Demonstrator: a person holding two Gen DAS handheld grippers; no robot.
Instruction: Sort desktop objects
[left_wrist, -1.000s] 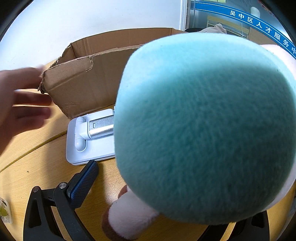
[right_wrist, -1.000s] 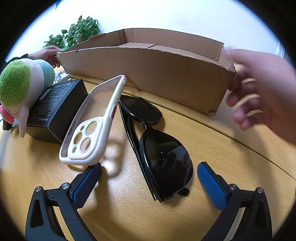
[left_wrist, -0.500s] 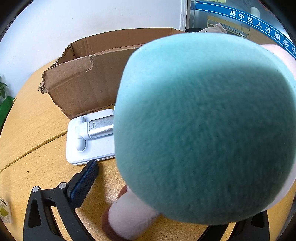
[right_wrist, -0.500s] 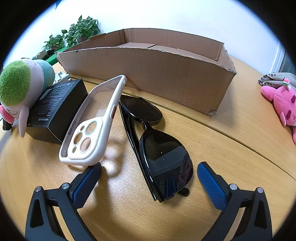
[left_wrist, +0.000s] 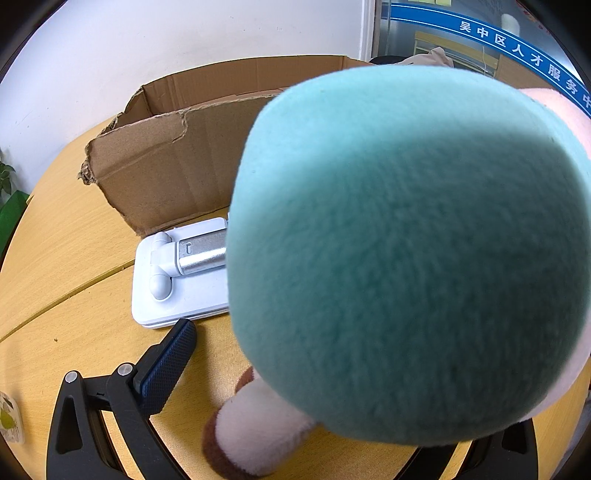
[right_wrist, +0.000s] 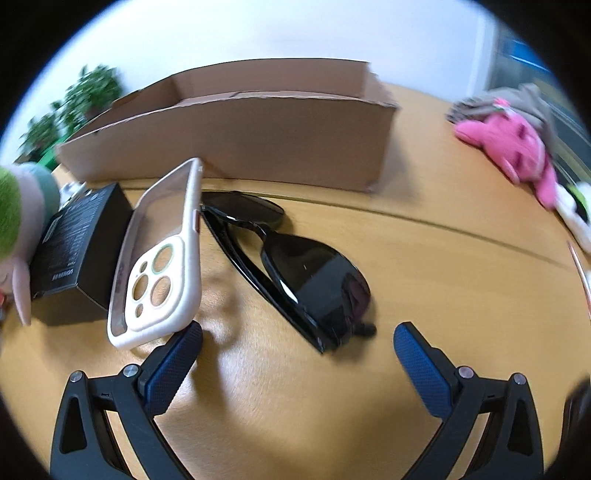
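A teal, pink and green plush toy (left_wrist: 406, 258) fills most of the left wrist view, standing between the open fingers of my left gripper (left_wrist: 317, 387); only the left fingertip (left_wrist: 173, 354) shows. The toy also shows in the right wrist view (right_wrist: 18, 229). My right gripper (right_wrist: 295, 350) is open and empty just above the table, in front of black sunglasses (right_wrist: 295, 266). A white phone case (right_wrist: 162, 258) leans on a black box (right_wrist: 81, 251). An open cardboard box (right_wrist: 236, 133) stands behind them, and it also shows in the left wrist view (left_wrist: 177, 166).
A white and silver folded stand (left_wrist: 181, 273) lies flat between the plush toy and the cardboard box. A pink plush (right_wrist: 509, 144) lies at the far right of the wooden table (right_wrist: 443, 258). Potted plants (right_wrist: 85, 96) stand behind at the left.
The person's hands left both views. My right gripper has swung to the right, so the pink plush shows more and the view is blurred. The left gripper has not moved.
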